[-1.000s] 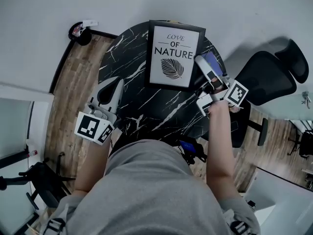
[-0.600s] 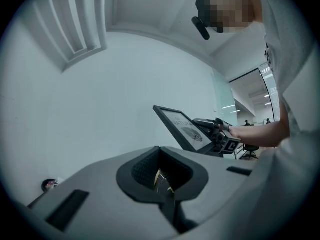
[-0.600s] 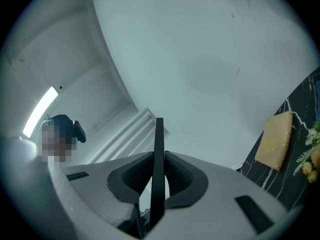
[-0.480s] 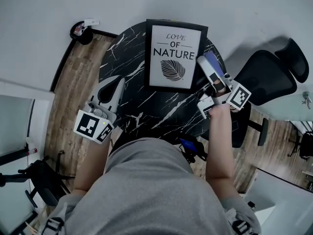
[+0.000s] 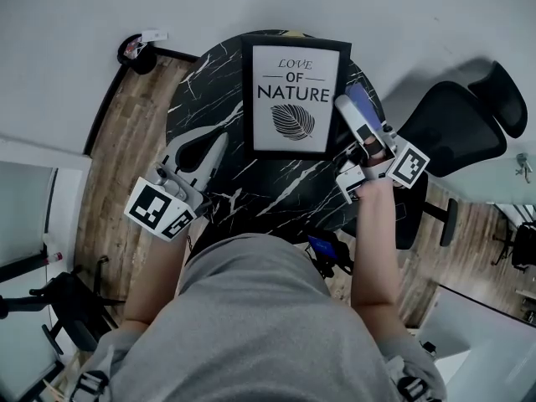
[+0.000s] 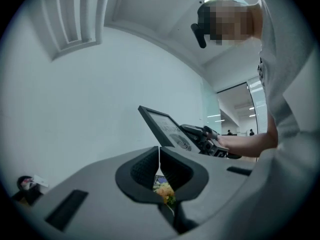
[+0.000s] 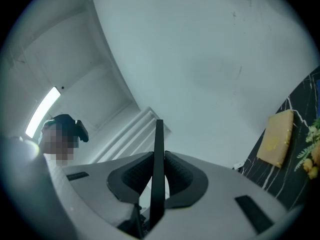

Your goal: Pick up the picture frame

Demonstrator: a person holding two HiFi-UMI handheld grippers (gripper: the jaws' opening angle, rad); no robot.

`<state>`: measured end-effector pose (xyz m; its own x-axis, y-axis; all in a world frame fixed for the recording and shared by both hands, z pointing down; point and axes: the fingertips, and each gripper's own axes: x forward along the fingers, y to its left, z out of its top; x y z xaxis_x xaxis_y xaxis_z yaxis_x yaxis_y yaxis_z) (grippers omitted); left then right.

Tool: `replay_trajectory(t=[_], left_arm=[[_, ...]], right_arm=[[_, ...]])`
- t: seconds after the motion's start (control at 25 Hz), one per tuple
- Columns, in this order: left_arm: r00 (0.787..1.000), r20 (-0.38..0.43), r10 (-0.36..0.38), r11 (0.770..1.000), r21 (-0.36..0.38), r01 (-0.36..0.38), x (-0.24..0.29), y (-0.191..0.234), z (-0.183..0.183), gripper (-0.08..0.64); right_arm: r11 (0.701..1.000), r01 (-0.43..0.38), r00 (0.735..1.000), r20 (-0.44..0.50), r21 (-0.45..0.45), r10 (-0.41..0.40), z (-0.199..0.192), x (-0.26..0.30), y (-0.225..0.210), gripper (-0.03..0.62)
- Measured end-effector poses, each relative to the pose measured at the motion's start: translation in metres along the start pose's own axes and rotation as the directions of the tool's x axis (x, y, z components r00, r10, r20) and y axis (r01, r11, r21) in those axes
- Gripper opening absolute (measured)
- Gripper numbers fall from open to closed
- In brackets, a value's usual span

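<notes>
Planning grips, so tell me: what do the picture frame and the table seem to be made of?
Frame: thin matte black border, wood or plastic, cannot tell which. Its white print looks like paper; whether there is glazing is unclear. Table: smooth black top with white veins, marble or a marble-look laminate.

"LOVE OF NATURE" in black lettering across the front of the picture frame (image 5: pixel 295 95).

Quick count from what I can see: one picture frame (image 5: pixel 293 95), one round black marble counter (image 5: pixel 276 187), one black office chair (image 5: pixel 461 124), one yellow block (image 7: pixel 277 136), plus two grippers, the left gripper (image 5: pixel 203 147) and the right gripper (image 5: pixel 347 100).
</notes>
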<state>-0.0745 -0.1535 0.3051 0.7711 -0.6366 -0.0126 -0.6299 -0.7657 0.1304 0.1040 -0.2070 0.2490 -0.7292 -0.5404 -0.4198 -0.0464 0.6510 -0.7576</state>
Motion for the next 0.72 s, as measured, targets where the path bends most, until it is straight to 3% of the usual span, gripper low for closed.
replay_trajectory(t=[0.32,0.56,0.72], left_arm=[[0.994,0.007,-0.106,0.991,-0.079,0.106,0.018,-0.015,0.0,0.023],[0.994,0.006,-0.112,0.987,-0.116,0.112,0.017,-0.011,-0.001,0.071],[0.995,-0.002,-0.104,0.989,-0.103,0.103,0.014,-0.01,-0.004,0.077]], right_arm=[[1.0,-0.006,1.0,0.009,0.013,0.006,0.0,-0.001,0.001,0.083],[1.0,-0.004,1.0,0.016,0.009,0.004,0.0,-0.001,0.001,0.083],[1.0,-0.001,1.0,0.02,0.002,0.001,0.0,-0.002,0.0,0.083]])
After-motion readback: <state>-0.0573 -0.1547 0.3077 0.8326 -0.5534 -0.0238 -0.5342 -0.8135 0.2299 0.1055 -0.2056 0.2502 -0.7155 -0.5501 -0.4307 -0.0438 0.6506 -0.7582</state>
